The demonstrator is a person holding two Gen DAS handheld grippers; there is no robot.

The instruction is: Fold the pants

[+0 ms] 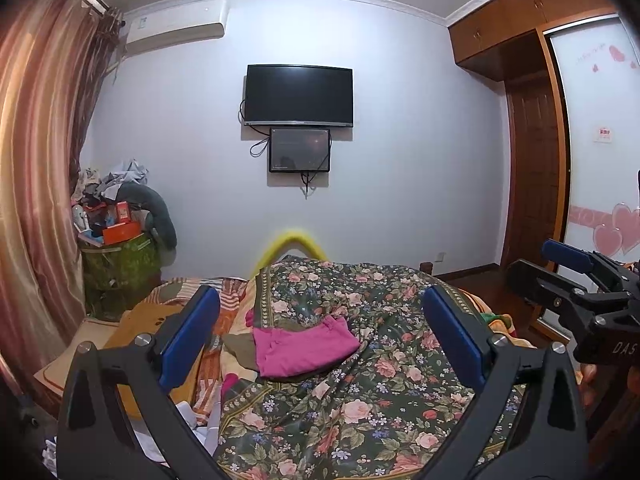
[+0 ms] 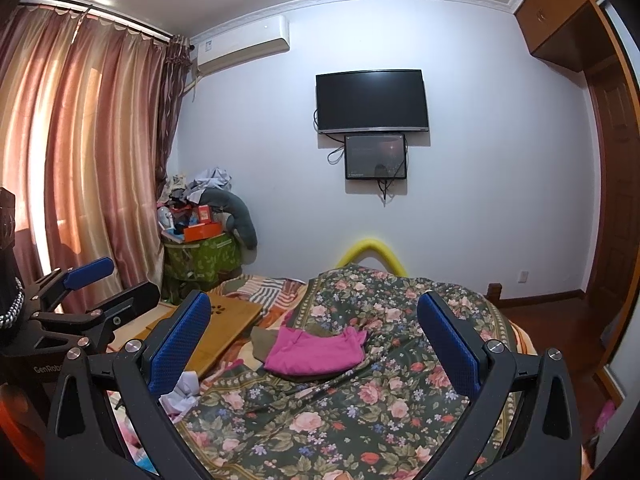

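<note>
Folded pink pants [image 1: 302, 346] lie on a floral bedspread [image 1: 360, 400] covering a bed, between and beyond 2 handheld grippers raised above it. The left gripper [image 1: 320, 336] and right gripper [image 2: 312, 340] both hold their blue-padded jaws wide apart, gripping nothing. A dark television [image 2: 370, 100] hangs on the far wall, curtains [image 2: 80, 140] at left.
</note>
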